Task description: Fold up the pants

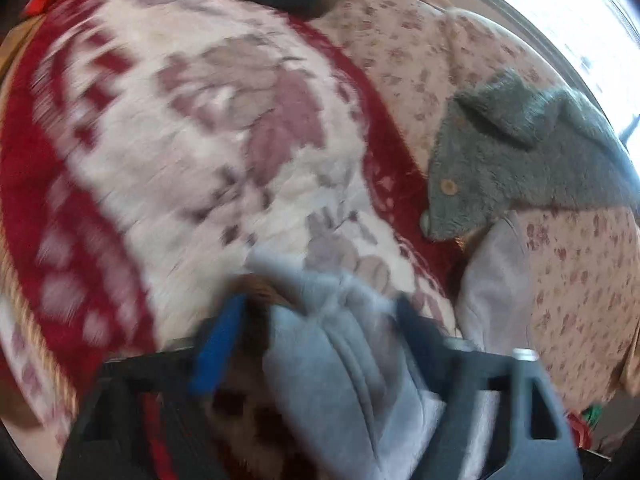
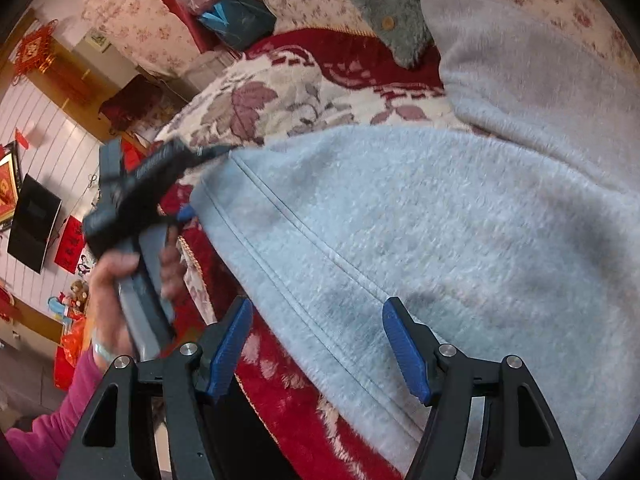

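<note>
The pale grey fleece pants (image 2: pixel 420 216) lie spread on a red and white leaf-patterned blanket (image 2: pixel 280 96). My right gripper (image 2: pixel 316 344) is open, its blue-padded fingers (image 2: pixel 230 344) straddling the pants' seamed edge just above the cloth. My left gripper (image 1: pixel 320 328) has pants fabric (image 1: pixel 344 344) bunched between its jaws; the view is motion-blurred. In the right wrist view the left gripper (image 2: pixel 188 184) sits at the pants' far corner, held by a hand.
A grey fuzzy garment with wooden buttons (image 1: pixel 516 160) lies on a floral cushion (image 1: pixel 400 48) beside the blanket. The blanket's fringed edge (image 2: pixel 192 256) drops off at left. Blue bags (image 2: pixel 236 16) sit at the back.
</note>
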The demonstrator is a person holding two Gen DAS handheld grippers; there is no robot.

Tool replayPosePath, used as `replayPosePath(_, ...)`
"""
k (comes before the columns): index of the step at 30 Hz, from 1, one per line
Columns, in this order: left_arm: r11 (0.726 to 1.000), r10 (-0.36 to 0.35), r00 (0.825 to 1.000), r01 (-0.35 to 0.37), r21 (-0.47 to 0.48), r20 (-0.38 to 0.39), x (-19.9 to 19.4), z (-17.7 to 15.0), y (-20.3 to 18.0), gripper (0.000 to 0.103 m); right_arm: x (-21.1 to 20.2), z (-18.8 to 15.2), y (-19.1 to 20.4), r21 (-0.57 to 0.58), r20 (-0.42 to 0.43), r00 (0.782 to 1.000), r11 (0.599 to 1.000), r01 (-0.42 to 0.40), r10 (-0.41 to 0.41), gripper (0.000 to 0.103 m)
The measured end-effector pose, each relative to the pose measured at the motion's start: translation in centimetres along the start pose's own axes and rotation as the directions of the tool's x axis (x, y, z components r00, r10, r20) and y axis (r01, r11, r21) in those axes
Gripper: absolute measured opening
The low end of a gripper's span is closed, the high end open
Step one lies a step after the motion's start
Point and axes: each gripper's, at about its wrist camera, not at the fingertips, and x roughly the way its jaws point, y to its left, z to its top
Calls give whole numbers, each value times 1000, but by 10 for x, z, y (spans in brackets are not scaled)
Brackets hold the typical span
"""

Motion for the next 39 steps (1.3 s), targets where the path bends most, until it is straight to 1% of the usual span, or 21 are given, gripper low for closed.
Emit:
replayPosePath(1,999,-7,1000,7,45,7,0,7,-6,40,3,0,0,0,-7,1000,1000,-2,2,73)
replayPosePath(2,997,-24,999,22,77,23,-2,12,-10,32,6,0,1,-5,-14,1000,1000,0,0,73)
replayPosePath(4,985,-87,994,76,152,63,-15,20,-14,28,10,-1,3,-15,-21,1000,1000,0,0,73)
replayPosePath(5,980,-102,992,87,182,77,-21,23,-15,28,12,-1,4,-16,-22,1000,1000,-3,2,73)
replayPosePath(6,973,-102,990,80,215,94,-25,23,-13,28,15,-1,5,-16,-21,1000,1000,-4,4,73)
replayPosePath(8,967,-20,996,-3,255,88,-24,21,-5,28,19,0,8,-20,-17,1000,1000,-8,8,76)
replayPosePath(9,965,39,997,-55,258,68,-19,18,4,28,22,1,10,-24,-14,1000,1000,-11,10,77)
replayPosePath(10,965,66,996,-77,253,54,-17,15,10,29,24,3,12,-27,-12,1000,1000,-12,12,77)
replayPosePath(12,966,110,993,-116,230,36,-17,9,24,41,27,6,18,-30,-9,1000,999,-23,23,77)
replayPosePath(13,969,115,992,-122,214,45,-23,6,31,58,28,9,22,-36,-7,999,999,-37,36,77)
replayPosePath(14,972,108,993,-117,203,57,-28,5,34,68,28,12,26,-46,-6,999,998,-46,45,77)
replayPosePath(16,977,78,994,-91,192,77,-41,1,35,71,29,17,34,-71,1,999,997,-39,39,77)
replayPosePath(19,973,45,995,-65,223,94,-53,-3,22,79,31,22,42,-97,1,1000,995,0,0,77)
replayPosePath(20,971,33,995,-55,234,97,-55,-4,16,81,30,22,42,-96,1,1000,995,0,0,77)
replayPosePath(22,967,6,996,-27,254,83,-54,-10,1,82,25,18,42,-87,9,1000,996,-12,13,77)
replayPosePath(23,966,3,997,-23,257,76,-53,-13,-5,82,22,14,42,-89,12,1000,996,-4,5,77)
replayPosePath(29,949,19,999,-28,314,33,-45,-43,-42,82,-8,-6,35,-128,60,993,986,104,-97,77)
replayPosePath(31,939,14,1000,-21,342,22,-44,-56,-55,82,-24,-15,26,-111,80,990,986,124,-115,77)
replayPosePath(34,922,30,999,-37,384,25,-45,-70,-73,83,-42,-24,11,-75,95,986,987,144,-137,78)
replayPosePath(37,911,19,1000,-23,413,14,-46,-82,-90,86,-59,-35,-3,-43,105,981,985,170,-165,78)
replayPosePath(39,908,9,1000,-10,419,5,-46,-87,-99,86,-71,-41,-12,-24,112,976,982,188,-184,78)
